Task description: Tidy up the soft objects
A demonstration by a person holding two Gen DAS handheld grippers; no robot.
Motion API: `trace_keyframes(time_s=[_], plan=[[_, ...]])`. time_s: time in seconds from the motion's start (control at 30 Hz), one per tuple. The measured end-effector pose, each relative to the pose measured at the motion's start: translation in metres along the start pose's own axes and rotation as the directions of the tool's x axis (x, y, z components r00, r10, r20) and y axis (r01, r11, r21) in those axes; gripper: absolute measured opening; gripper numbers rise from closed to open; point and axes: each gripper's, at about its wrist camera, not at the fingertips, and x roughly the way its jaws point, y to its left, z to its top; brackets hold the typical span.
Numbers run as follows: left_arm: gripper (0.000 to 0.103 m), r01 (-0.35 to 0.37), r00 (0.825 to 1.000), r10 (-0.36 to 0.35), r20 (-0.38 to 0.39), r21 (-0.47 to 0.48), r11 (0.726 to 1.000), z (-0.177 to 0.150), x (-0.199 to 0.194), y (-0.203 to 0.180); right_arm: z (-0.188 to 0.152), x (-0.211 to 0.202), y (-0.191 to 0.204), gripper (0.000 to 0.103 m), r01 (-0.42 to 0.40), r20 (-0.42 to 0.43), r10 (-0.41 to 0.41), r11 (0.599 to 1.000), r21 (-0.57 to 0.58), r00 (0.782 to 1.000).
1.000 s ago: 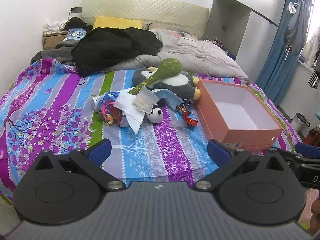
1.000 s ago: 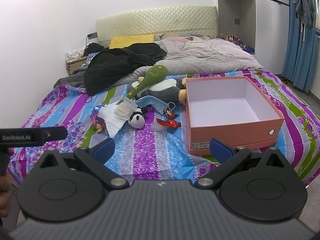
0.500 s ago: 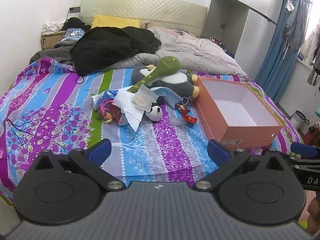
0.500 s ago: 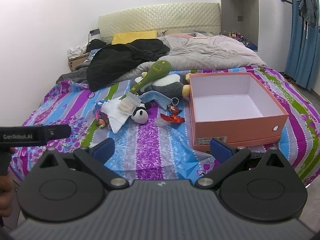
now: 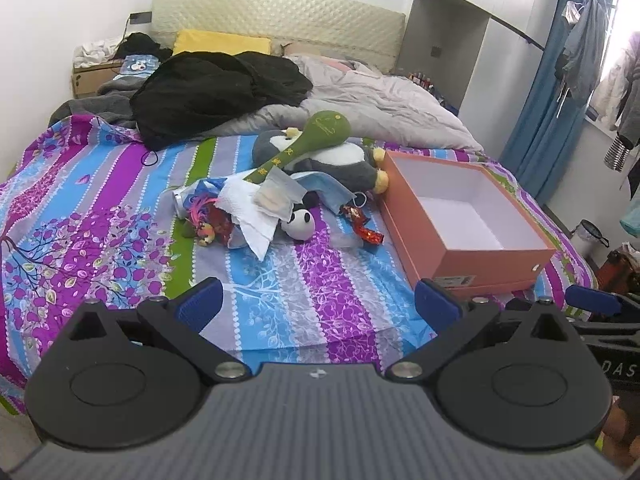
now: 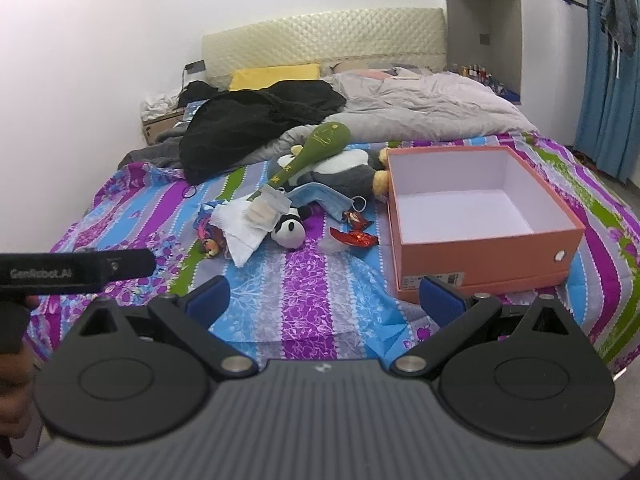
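Observation:
A heap of soft things lies mid-bed: a grey penguin plush [image 5: 340, 162] [image 6: 344, 170], a green plush club [image 5: 316, 136] [image 6: 316, 148] across it, a small panda plush [image 5: 301, 220] [image 6: 289, 231], a blue face mask [image 5: 328, 192] [image 6: 320, 197], white tissue [image 5: 248, 216] [image 6: 240, 232] and a pink-haired doll [image 5: 204, 220]. An empty orange box [image 5: 480, 258] [image 6: 488, 258] stands to their right. My left gripper [image 5: 318, 306] and right gripper [image 6: 324, 300] both hover open above the bed's near edge, holding nothing.
A black jacket [image 5: 216, 88] and a grey duvet [image 5: 384, 108] cover the far half of the bed [image 5: 100, 184]. Red candy wrappers [image 6: 354, 236] lie beside the box. Blue curtains [image 6: 608, 80] hang at the right. A cardboard box [image 5: 92, 78] sits by the wall.
Both grippers have moved a little closer to the bed; the pile and box look slightly nearer. Nothing on the bed has shifted.

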Motion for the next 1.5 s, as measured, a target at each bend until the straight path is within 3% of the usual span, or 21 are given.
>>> trace_keyframes(time_s=[0.9, 1.0, 1.17, 1.5], plan=[[0.103, 0.002, 1.000, -0.001, -0.029, 0.026, 1.000, 0.001, 0.029, -0.005, -0.004, 0.012, -0.010, 0.101, 0.030, -0.008, -0.030, 0.999, 0.012, 1.000], [0.103, 0.010, 1.000, -0.011, -0.026, -0.004, 1.000, 0.002, 0.036, -0.002, -0.003, 0.019, -0.012, 0.101, 0.036, -0.011, -0.036, 0.999, 0.017, 0.999], [0.103, 0.012, 1.000, -0.011, -0.020, 0.041, 0.999, 0.008, 0.048, -0.004, 0.002, 0.032, -0.013, 0.101, 0.068, -0.002, -0.068, 0.998, 0.005, 0.998], [0.103, -0.024, 0.995, 0.029, -0.100, 0.052, 0.998, 0.023, 0.108, 0.004, 0.015, 0.085, -0.022, 0.101, 0.042, -0.056, -0.041, 0.999, 0.025, 0.998]])
